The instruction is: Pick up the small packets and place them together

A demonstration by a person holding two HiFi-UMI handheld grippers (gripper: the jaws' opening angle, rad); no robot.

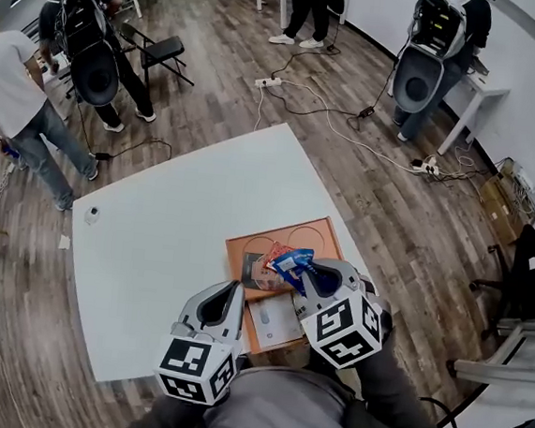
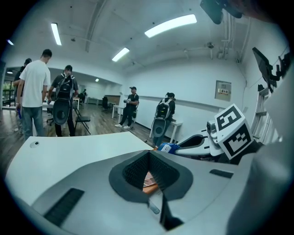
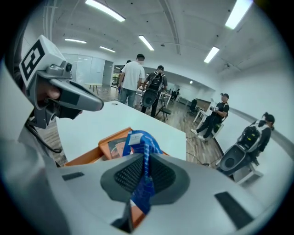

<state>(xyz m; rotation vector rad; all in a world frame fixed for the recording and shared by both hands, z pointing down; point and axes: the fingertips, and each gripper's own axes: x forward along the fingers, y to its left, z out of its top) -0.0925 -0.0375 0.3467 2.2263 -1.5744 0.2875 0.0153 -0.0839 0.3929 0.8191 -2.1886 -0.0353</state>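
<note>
My right gripper [image 1: 303, 276] is shut on a small blue packet [image 1: 291, 259], held above the orange tray [image 1: 285, 230] on the white table [image 1: 166, 246]. In the right gripper view the blue packet [image 3: 143, 143] stands pinched on edge between the dark pads of that gripper [image 3: 146, 159], with the tray [image 3: 82, 159] below it. A white packet [image 1: 275, 321] and a dark one [image 1: 253, 270] lie in the tray. My left gripper [image 1: 232, 295] hovers beside the tray's left side. Its jaws meet at the tip [image 2: 148, 156] with nothing between them. From there I see the right gripper [image 2: 183, 143] and the blue packet [image 2: 168, 148].
A small dark object [image 1: 92, 211] lies near the table's far left corner. Several people with equipment stand on the wooden floor beyond the table. A folding chair [image 1: 161, 52], cables [image 1: 324, 110] and a white desk [image 1: 477, 92] are out there too.
</note>
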